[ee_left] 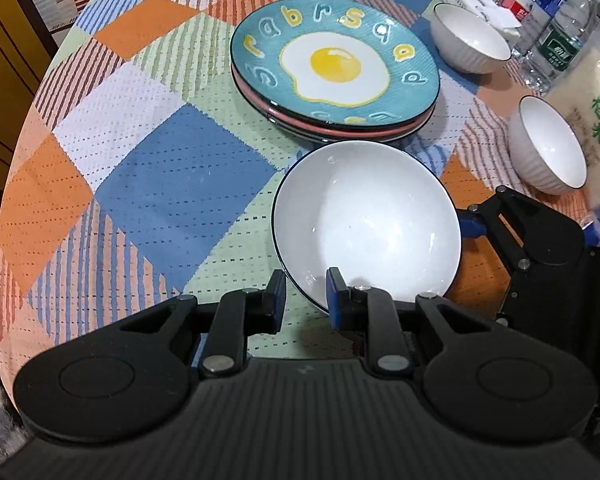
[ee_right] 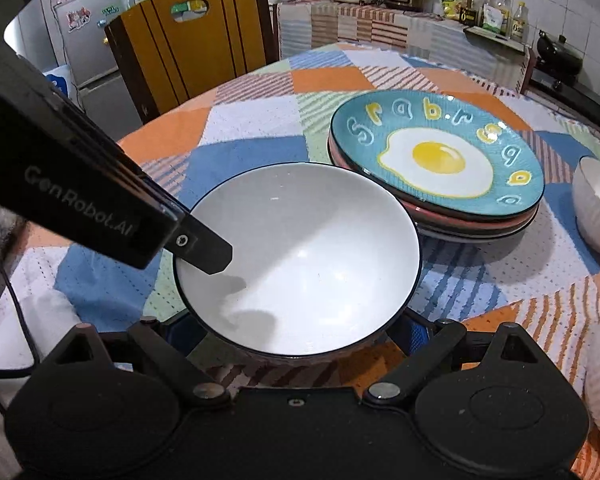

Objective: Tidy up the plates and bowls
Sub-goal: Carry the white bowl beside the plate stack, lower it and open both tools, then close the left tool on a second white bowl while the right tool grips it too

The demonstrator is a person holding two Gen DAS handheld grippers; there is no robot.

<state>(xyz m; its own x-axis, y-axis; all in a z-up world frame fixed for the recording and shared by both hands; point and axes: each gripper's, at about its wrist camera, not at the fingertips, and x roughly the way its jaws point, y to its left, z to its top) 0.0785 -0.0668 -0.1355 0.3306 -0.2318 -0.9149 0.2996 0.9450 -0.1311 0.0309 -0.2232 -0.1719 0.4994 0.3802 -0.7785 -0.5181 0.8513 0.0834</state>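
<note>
A white bowl (ee_left: 366, 220) with a dark rim hangs just above the checked tablecloth, its far edge overlapping a stack of plates (ee_left: 336, 68) topped by a teal fried-egg plate (ee_right: 436, 156). My left gripper (ee_left: 306, 300) is shut on the bowl's near rim, one finger inside and one outside. In the right wrist view the same bowl (ee_right: 300, 256) fills the middle, and the left gripper (ee_right: 204, 254) reaches into it from the upper left. My right gripper (ee_right: 298, 334) straddles the bowl's underside with its blue pads (ee_right: 416, 332) against the lower wall; its tips are hidden.
Two smaller ribbed white bowls (ee_left: 472, 40) (ee_left: 548, 148) stand right of the plates. Water bottles (ee_left: 560, 20) and a bag of rice (ee_left: 596, 112) crowd the far right. A yellow chair (ee_right: 192, 48) stands behind the round table, whose edge (ee_left: 16, 184) curves at the left.
</note>
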